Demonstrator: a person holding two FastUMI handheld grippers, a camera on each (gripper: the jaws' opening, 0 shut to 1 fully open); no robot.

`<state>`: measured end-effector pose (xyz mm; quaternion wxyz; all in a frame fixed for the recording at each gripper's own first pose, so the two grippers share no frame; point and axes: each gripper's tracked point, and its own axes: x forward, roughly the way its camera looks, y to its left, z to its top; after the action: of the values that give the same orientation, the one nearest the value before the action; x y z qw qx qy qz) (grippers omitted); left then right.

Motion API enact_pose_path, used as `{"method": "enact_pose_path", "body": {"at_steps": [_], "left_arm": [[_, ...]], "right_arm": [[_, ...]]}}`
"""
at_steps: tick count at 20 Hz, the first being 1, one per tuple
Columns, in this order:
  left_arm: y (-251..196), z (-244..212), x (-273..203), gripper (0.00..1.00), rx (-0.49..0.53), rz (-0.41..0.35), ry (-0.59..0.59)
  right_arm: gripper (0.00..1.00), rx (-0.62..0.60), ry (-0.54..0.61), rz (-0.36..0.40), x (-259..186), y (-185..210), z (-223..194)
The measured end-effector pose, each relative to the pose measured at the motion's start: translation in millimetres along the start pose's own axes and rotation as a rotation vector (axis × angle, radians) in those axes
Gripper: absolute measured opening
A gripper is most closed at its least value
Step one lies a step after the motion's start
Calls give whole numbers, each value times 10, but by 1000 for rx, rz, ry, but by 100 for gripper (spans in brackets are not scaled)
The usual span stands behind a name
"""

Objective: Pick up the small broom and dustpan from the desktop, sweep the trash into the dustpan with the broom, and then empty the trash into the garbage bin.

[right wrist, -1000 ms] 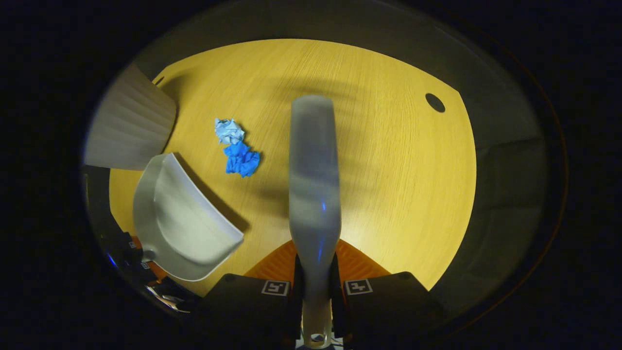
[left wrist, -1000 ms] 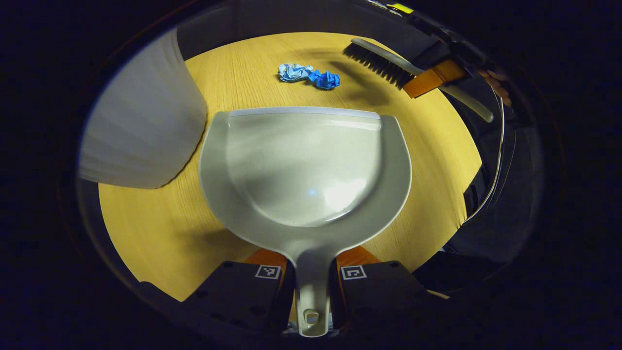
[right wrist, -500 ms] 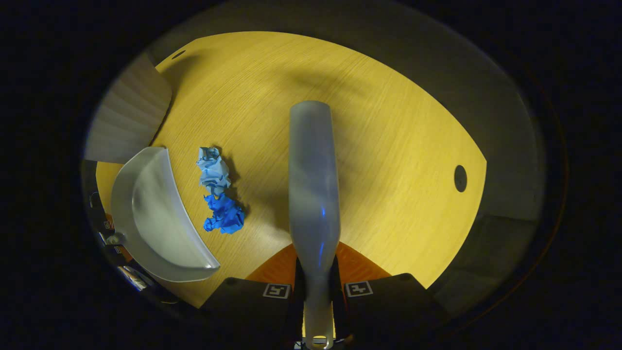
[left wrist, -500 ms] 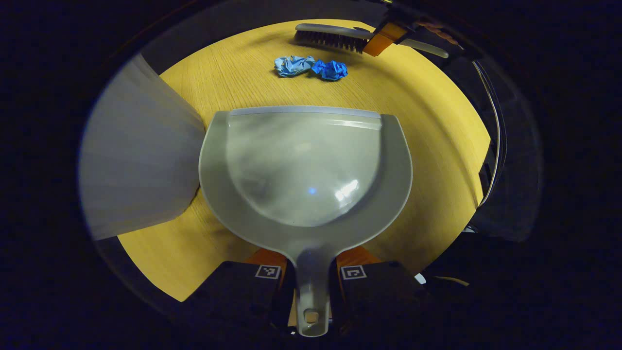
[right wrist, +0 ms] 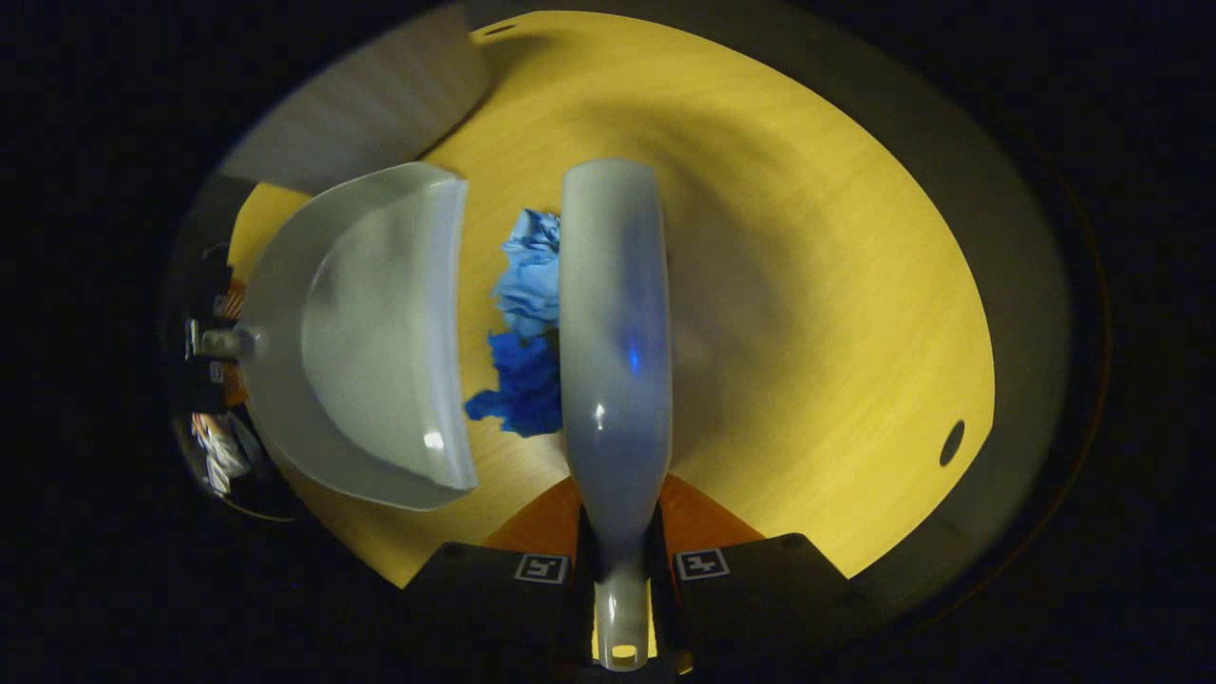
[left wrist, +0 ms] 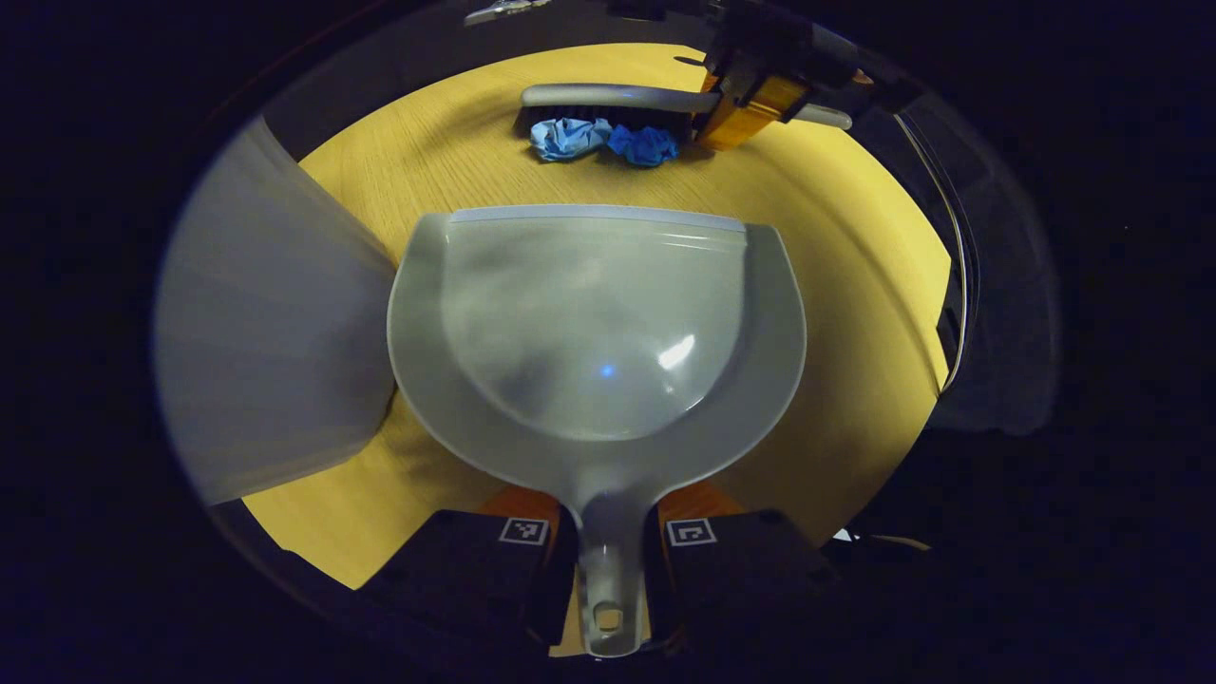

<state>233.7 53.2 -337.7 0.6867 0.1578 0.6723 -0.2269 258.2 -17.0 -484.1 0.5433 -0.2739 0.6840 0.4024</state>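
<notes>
On woodgrain desk point(right wrist: 807, 285), crumpled blue paper point(right wrist: 527, 323) btwn smooth scoop-shaped dustpan point(left wrist: 594, 332), left tool point(left wrist: 608, 556) gripping, right tool point(right wrist: 622, 570) gripping broom point(right wrist: 613, 323).

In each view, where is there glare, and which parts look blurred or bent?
Left gripper view: a small bright glare on the dustpan; the white bin is blurred; the table edge curves.
Right gripper view: a glint on the broom; the table is unevenly lit.

My dustpan point(left wrist: 596, 332) is pale grey and glossy, my broom point(right wrist: 616, 332) the same pale grey on its back with black bristles. The trash is two crumpled wads, one light blue point(right wrist: 530, 271), one deep blue point(right wrist: 522, 385). The desktop point(right wrist: 807, 313) is yellow wood grain; the bin point(left wrist: 271, 323) is pale grey.
</notes>
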Motion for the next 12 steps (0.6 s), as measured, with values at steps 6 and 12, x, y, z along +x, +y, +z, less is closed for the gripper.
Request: {"method": "enact_pose_path", "body": {"at_steps": [6,12], "left_arm": [[-43,-87,52,28,-5,-60,-79],[-58,-177,-322,29,-9,-91,-176]], "right_arm": [[28,-109,-43,157,-80,402,88],[28,189,-122,35,-381,-178,-49]]}}
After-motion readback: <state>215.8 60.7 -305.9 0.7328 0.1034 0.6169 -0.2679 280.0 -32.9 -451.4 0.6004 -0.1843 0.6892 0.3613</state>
